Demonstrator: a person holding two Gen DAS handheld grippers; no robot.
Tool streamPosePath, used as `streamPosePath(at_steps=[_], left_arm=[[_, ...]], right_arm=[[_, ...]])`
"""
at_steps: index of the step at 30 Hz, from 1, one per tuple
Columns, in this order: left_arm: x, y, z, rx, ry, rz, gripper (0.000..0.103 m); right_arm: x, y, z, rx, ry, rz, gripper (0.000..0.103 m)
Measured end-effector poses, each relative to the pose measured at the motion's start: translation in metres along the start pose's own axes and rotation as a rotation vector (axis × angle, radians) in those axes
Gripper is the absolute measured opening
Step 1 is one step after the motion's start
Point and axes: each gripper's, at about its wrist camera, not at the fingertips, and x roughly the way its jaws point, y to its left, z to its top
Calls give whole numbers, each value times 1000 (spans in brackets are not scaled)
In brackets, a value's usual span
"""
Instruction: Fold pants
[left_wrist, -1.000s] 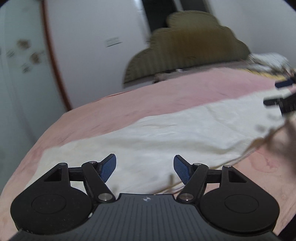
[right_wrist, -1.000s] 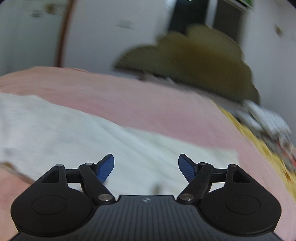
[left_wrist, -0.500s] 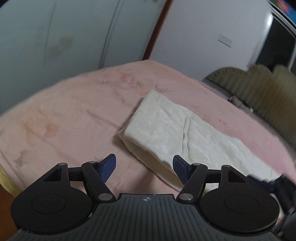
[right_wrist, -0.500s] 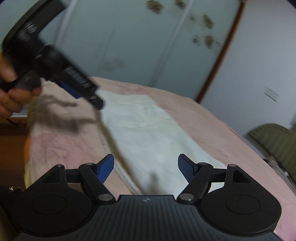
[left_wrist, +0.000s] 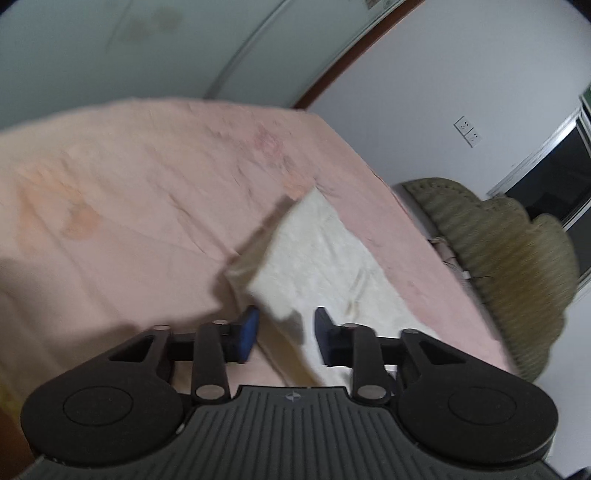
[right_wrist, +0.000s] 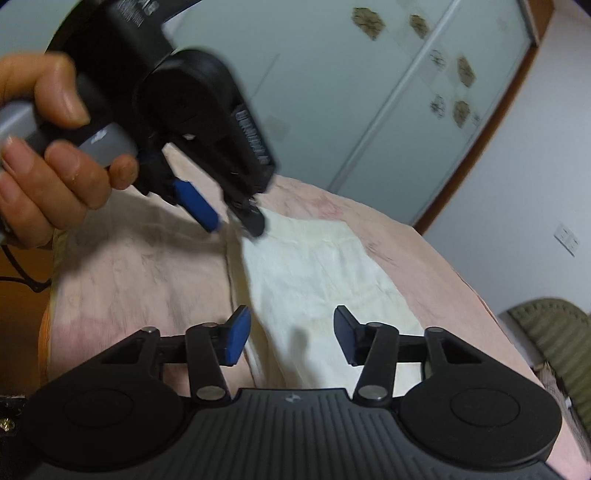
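We see a bed (left_wrist: 122, 206) covered by a pink sheet, filling most of both wrist views. Behind it stand pale wardrobe doors (right_wrist: 332, 92) and a white wall (left_wrist: 443, 74) with a socket (left_wrist: 467, 131). An olive scalloped headboard (left_wrist: 517, 254) shows at the right edge of the bed.

The cream pants (right_wrist: 321, 273) lie flat on the sheet as a long strip running away from us toward the far side of the bed. The near end is slightly lifted and blurred.

Our left hand (right_wrist: 48, 147) holds the left hand-held gripper (left_wrist: 284, 332). In the right wrist view its blue-padded tips are down at the pants' far left edge. In its own view the pants' corner sits between the pads; the jaws are closing, with a gap on each side of the cloth, so nothing is pinched.

The right hand-held gripper (right_wrist: 290, 338) hovers over the pants' near edge. Its jaws are also closing, part open, with cloth seen below and between the pads but not clamped.
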Motion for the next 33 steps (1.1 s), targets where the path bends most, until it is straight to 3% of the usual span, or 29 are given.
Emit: streamPosePath(at_steps=[2, 4, 9, 13, 14, 15, 17, 18, 19, 21, 25, 28, 30, 31, 32, 33], left_arm=[[1, -1, 2, -7, 3, -4, 11], [1, -4, 3, 8, -13, -10, 6], [-4, -7, -2, 62, -83, 33, 6], [9, 4, -3, 51, -26, 52, 7], [7, 8, -2, 42, -24, 35, 13], [5, 11, 0, 42, -31, 28, 26], [-3, 15, 2, 27, -51, 36, 33], [-7, 17, 3, 14, -65, 56, 45], [-10, 19, 3, 5, -69, 54, 49], [-9, 25, 5, -25, -41, 19, 53], [7, 32, 7, -107, 40, -58, 60], [19, 27, 8, -120, 42, -77, 65], [26, 23, 8, -119, 18, -81, 67], [30, 21, 8, -109, 6, -78, 66], [33, 18, 8, -98, -4, -67, 48], [37, 17, 9, -87, -1, -42, 19]], right_arm=[[11, 2, 1, -9, 23, 11, 35], [15, 3, 1, 10, 31, 20, 18], [16, 5, 7, 32, 18, 41, 12], [21, 11, 9, 42, 23, 56, 12], [23, 12, 9, 43, 37, 58, 12], [19, 14, 6, 42, 29, 45, 13], [9, 17, 4, 29, 31, 26, 15], [5, 18, 3, 24, 30, 31, 17], [1, 20, 2, 20, 26, 37, 24], [-1, 24, 0, 15, 34, 35, 31], [7, 35, -3, -29, 45, -33, 32], [15, 43, -3, -78, 47, -93, 30], [16, 38, -4, -37, 28, -81, 27], [15, 32, -3, 20, 21, -67, 23], [12, 25, -3, 77, 11, -50, 23], [8, 19, -3, 140, -1, -27, 23]])
